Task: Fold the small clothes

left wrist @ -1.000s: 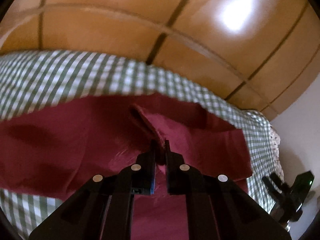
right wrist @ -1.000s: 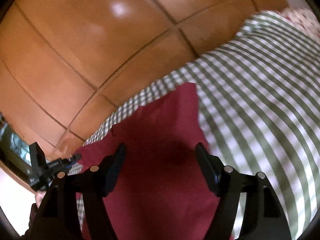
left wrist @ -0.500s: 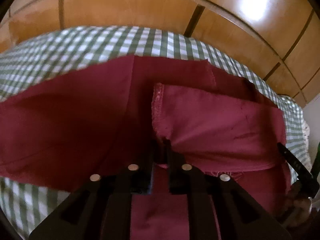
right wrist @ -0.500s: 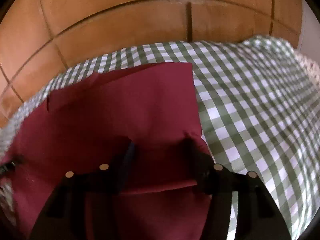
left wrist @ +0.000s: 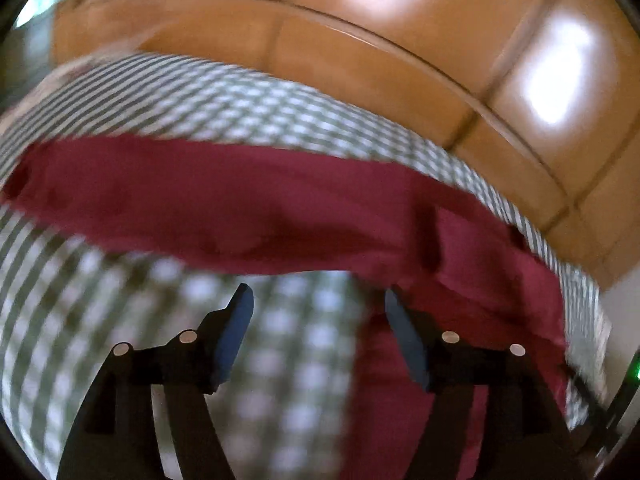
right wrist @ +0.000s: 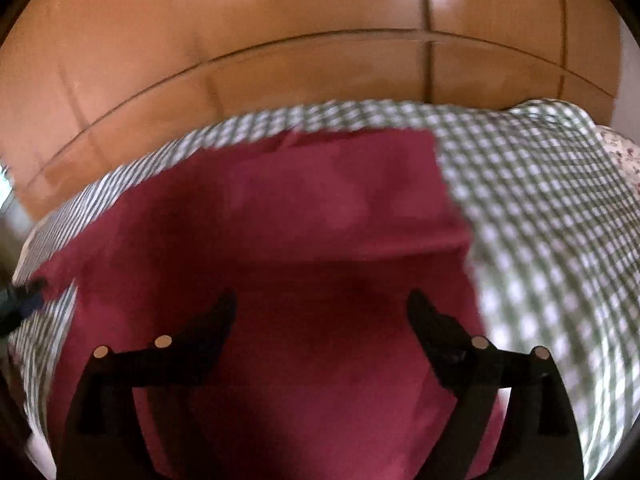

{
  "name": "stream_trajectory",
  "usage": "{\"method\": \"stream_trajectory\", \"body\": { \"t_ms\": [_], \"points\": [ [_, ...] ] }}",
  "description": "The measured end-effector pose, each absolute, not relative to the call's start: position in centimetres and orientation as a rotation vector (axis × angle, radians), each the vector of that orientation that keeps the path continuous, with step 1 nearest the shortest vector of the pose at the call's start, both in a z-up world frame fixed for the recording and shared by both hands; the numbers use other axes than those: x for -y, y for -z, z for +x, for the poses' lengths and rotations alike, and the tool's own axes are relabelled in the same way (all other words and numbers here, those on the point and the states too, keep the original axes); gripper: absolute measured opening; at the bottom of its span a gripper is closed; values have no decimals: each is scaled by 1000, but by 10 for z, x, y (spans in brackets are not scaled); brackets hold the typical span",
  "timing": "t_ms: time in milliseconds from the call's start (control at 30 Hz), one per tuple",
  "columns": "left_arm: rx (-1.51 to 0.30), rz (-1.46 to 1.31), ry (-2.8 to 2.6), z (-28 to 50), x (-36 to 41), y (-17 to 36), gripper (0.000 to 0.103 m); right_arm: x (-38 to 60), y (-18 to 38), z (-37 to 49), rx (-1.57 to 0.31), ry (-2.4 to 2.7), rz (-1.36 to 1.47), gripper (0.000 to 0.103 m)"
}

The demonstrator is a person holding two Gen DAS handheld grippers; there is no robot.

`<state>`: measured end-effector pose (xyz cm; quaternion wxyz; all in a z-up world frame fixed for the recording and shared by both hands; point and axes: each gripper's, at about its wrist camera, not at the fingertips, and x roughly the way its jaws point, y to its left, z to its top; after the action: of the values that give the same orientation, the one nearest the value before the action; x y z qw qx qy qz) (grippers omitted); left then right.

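Note:
A dark red garment lies spread on the green-and-white checked cloth. In the left wrist view, which is blurred, my left gripper hangs over the checked cloth just in front of the garment's near edge. Its jaws are opening and nothing is between them. The garment's folded part lies beside the right finger. In the right wrist view the red garment fills the middle. My right gripper hovers above it, its jaws opening, with only flat fabric below them.
An orange wooden panelled wall rises right behind the checked surface. A floral cloth shows at the far right edge. The other gripper's tip pokes in at the left. Bare checked cloth lies to the garment's right.
My left gripper let go of the pinched red fabric, opened and swung left, off the garment onto the checked cloth. My right gripper spread wider and shifted over the garment.

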<state>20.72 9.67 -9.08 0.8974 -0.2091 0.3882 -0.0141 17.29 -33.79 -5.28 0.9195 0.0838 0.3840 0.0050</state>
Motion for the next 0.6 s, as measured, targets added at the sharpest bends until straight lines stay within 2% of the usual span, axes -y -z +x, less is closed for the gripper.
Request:
{"method": "stream_trajectory", "body": {
  "t_ms": [267, 333, 433, 467, 533, 600],
  "points": [
    [-807, -748, -167, 157, -229, 111, 67, 300, 85, 158, -857, -27, 114, 92],
    [-781, -791, -224, 149, -256, 112, 60, 300, 91, 156, -848, -19, 109, 96],
    [-758, -848, -306, 145, -290, 112, 59, 295, 97, 154, -845, -21, 87, 101],
    [-754, -880, -319, 147, -301, 114, 59, 295, 98, 155, -848, -19, 83, 101],
    [-757, -947, -325, 152, -321, 120, 50, 295, 98, 155, -847, -16, 82, 101],
    [-757, -988, -329, 159, -336, 125, 50, 295, 98, 153, -841, -16, 81, 101]
  ]
}}
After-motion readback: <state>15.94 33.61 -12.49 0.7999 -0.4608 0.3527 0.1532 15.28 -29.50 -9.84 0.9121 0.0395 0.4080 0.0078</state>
